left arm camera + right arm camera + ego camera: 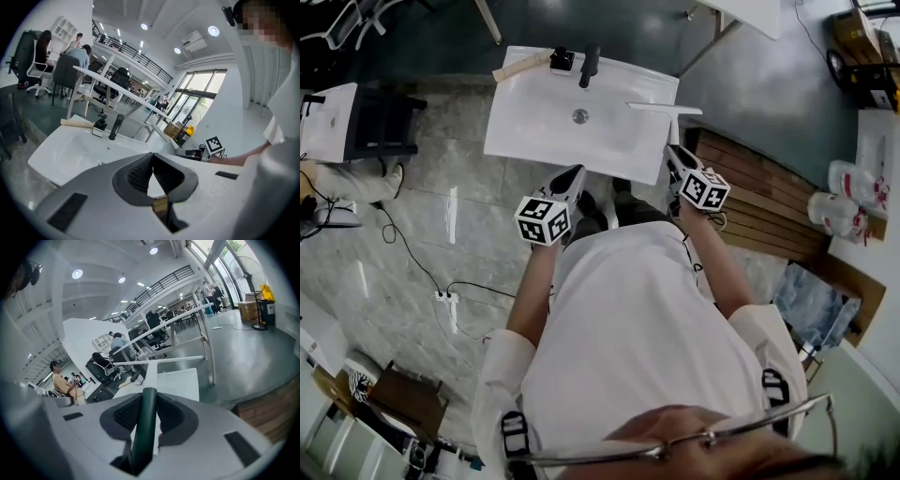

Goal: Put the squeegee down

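Note:
The squeegee has a dark green handle (pixel 145 423) and a long white blade (pixel 159 361). My right gripper (pixel 149 398) is shut on the handle, which runs up between its jaws. In the head view the blade (pixel 664 109) hangs over the right rim of the white sink (pixel 517 141), just ahead of the right gripper (pixel 673 151). Whether the blade touches the sink I cannot tell. My left gripper (pixel 575 174) hovers at the sink's near edge. In its own view its jaws (pixel 153 155) meet at the tips with nothing between them, above the sink basin (pixel 61 150).
At the back of the sink stand a black tap (pixel 589 66), a small dispenser (pixel 562 61) and a wooden-handled tool (pixel 523 66). A wooden slatted platform (pixel 759 197) lies right of the sink. A power strip with cable (pixel 445 298) lies on the floor to the left.

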{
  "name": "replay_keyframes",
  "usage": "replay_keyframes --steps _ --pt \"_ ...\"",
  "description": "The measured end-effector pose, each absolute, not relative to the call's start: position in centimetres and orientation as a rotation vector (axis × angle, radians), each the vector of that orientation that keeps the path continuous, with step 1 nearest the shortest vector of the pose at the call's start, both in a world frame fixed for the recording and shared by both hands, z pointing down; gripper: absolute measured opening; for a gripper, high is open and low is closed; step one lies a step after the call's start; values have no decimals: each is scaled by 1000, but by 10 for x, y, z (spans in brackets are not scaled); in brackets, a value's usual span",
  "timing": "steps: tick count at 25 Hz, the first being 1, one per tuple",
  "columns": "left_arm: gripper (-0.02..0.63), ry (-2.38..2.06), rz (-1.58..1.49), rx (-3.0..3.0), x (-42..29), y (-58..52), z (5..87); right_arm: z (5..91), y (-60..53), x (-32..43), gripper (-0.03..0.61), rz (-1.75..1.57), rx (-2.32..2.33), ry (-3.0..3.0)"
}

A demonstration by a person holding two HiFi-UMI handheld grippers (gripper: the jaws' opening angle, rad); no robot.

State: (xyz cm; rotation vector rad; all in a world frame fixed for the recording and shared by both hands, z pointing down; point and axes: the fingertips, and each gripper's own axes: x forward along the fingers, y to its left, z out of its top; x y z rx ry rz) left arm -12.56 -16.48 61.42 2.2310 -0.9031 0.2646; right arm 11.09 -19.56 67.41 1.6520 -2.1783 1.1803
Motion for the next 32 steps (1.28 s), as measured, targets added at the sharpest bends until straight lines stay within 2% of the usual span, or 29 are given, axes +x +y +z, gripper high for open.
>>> replay_keyframes --steps 32 --pt "5 -1036 316 2058 -83 -192 625 823 -317 122 101 1044 1501 -1917"
